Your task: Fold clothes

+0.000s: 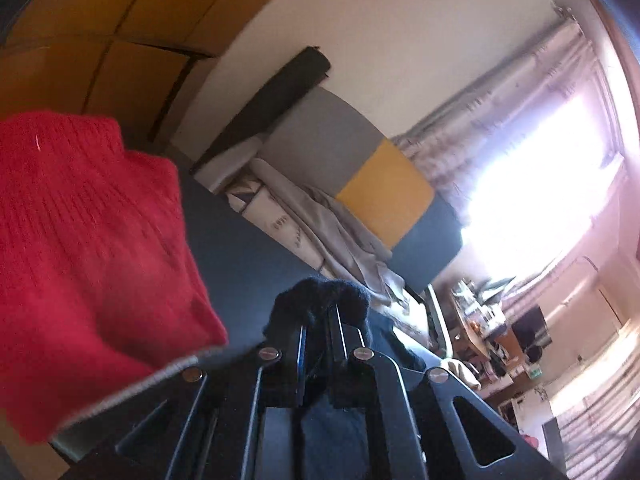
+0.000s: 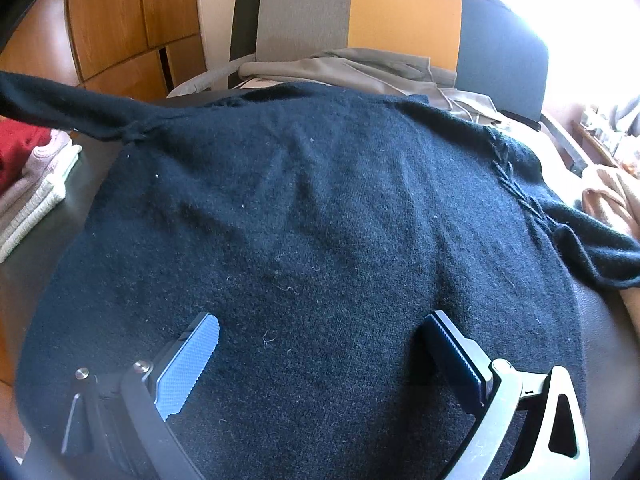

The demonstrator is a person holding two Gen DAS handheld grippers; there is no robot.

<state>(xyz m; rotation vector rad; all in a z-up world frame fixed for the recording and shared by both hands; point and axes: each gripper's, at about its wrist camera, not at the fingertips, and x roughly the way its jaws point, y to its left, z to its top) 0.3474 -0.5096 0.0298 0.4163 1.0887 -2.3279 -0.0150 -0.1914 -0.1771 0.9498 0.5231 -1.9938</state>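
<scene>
A black knit sweater (image 2: 320,208) lies spread flat on the dark table (image 2: 612,340). Its left sleeve (image 2: 60,100) is pulled taut and rises off the table toward the upper left. In the left wrist view my left gripper (image 1: 322,320) is shut on the bunched end of that black sleeve (image 1: 320,296), held up in the air. My right gripper (image 2: 322,320) stands open low over the sweater's lower body, with its blue pads (image 2: 192,360) wide apart and only flat knit between them. The right sleeve (image 2: 592,248) lies out to the right.
A stack of folded clothes (image 2: 36,192) with a red knit (image 1: 88,240) on top sits at the table's left. Behind the table is a grey, orange and blue chair (image 2: 400,20) with a grey garment (image 2: 360,68) on it. Beige cloth (image 2: 612,196) lies at the right, and wooden cabinets (image 2: 120,20) stand at the back left.
</scene>
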